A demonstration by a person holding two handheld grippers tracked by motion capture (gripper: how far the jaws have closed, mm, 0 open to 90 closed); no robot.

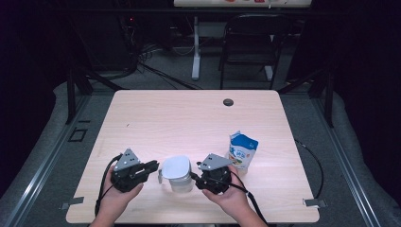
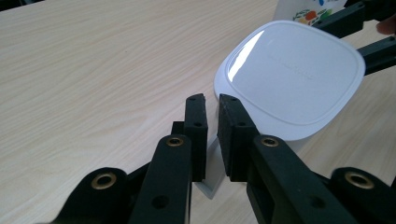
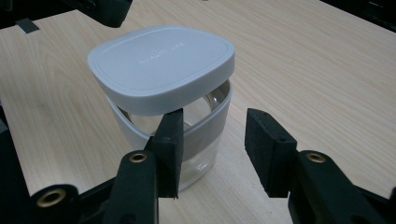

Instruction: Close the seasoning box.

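Looks like a lab or some kind of recording studio setup, not anyone's home. There's one pale wood bench (image 1: 156,118) lit up in the middle with everything around it dark, black curtains hanging on both sides. Grey carpet (image 1: 47,156) on the floor with metal rails (image 1: 33,182) running along it and bits of tape at the corners. A bundle of cables (image 1: 142,59) snakes across the floor behind, next to a black folding chair (image 1: 250,42) and the white leg of another desk (image 1: 196,47). Very much a test-rig vibe.
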